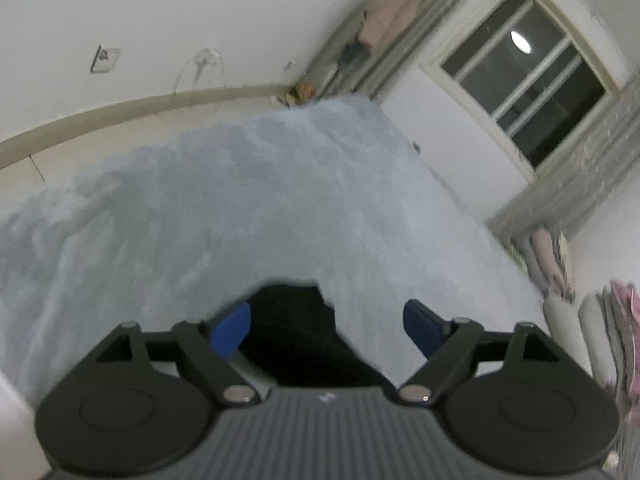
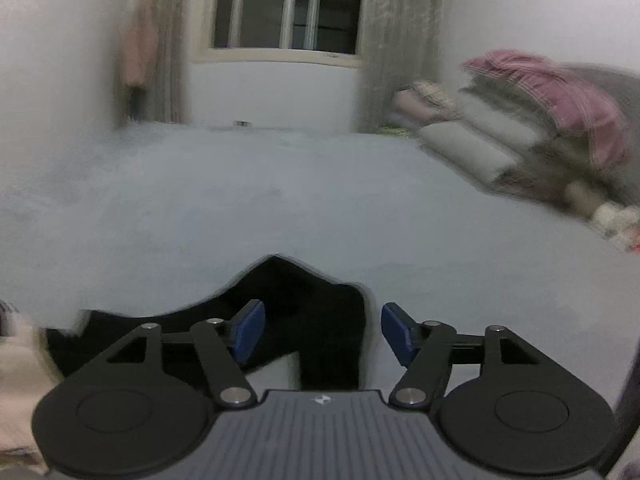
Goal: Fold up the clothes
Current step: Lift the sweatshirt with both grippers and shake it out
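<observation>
Both blue-padded grippers, left (image 1: 326, 330) and right (image 2: 322, 330), hang spread and empty over a black fabric garment (image 2: 304, 320) lying rumpled on the pale grey-blue bed cover (image 2: 280, 200); by the look of it, folding has barely begun.

One black garment (image 2: 296, 312); one grey bed (image 2: 280, 200); one window (image 2: 288, 8); one pink hanging garment (image 2: 138, 52); one bedding pile (image 2: 532, 128); two grippers, left gripper (image 1: 326, 328), right gripper (image 2: 322, 332).
</observation>
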